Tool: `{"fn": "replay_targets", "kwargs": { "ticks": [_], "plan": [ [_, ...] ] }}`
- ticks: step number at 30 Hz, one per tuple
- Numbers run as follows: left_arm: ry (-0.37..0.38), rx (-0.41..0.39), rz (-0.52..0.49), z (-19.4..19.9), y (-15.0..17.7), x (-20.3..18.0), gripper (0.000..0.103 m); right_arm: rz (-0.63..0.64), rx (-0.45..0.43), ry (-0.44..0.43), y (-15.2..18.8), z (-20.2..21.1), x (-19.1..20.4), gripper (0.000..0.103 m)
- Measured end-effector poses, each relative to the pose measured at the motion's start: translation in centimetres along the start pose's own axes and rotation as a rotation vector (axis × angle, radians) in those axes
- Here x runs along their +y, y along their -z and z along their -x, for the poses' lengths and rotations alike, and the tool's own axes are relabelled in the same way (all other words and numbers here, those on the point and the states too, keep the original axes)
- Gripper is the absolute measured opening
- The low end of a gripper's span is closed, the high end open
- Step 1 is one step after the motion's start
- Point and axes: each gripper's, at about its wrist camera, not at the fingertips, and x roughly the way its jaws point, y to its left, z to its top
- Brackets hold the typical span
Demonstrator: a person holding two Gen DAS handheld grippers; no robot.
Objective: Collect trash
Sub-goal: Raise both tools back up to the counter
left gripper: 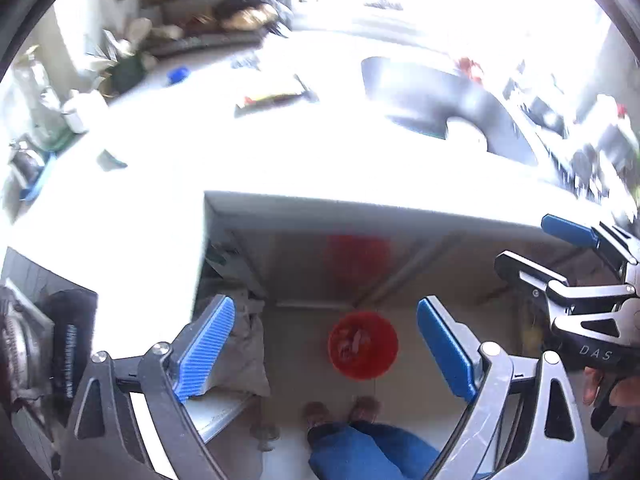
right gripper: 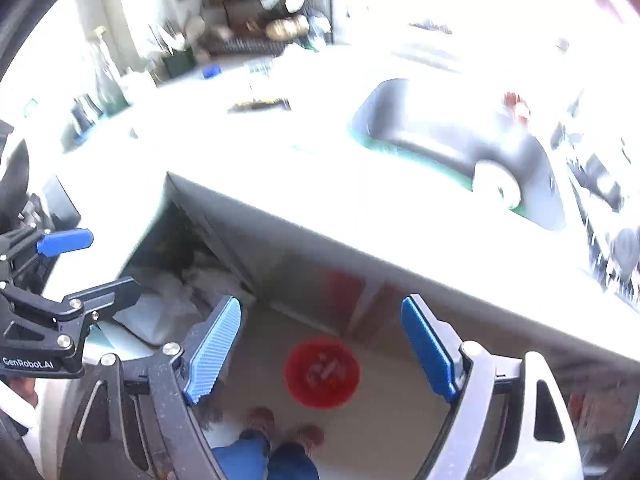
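Both the left gripper (left gripper: 326, 344) and the right gripper (right gripper: 320, 350) hang spread wide with nothing between their blue pads, far above the red bin (left gripper: 363, 346) with scraps inside, on the floor just beyond the person's shoes (left gripper: 342, 410), with the overexposed white counter (left gripper: 280, 152) and steel sink (left gripper: 432, 96) beyond.

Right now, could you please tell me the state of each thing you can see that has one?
Left gripper: jaws open, empty.
Right gripper: jaws open, empty.
Red bin: upright on the floor, trash inside.
Sink: holds a white round item.
Dark wrapper: lying on the counter.
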Motion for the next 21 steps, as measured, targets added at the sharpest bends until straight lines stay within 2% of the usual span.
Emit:
{"fn": "replay_targets", "kwargs": {
  "ticks": [4, 10, 16, 21],
  "plan": [
    [-0.007, -0.031, 0.074, 2.1, -1.9, 1.6, 0.092, 0.055, -0.045, -0.031, -3.3, 1.6, 1.0, 0.082],
    [-0.076, -0.041, 0.187, 4.8, -4.2, 5.1, 0.092, 0.141, -0.056, -0.122, -7.4, 1.4, 3.1, 0.082],
    [-0.15, -0.029, 0.291, 4.8, -6.6, 12.8, 0.092, 0.249, -0.047, -0.193, -12.1, -1.4, 8.3, 0.082],
    [-0.205, -0.002, 0.387, 3.7, -8.7, 19.8, 0.092, 0.329, -0.024, -0.227, -16.7, -5.2, 13.2, 0.082]
  ]
}}
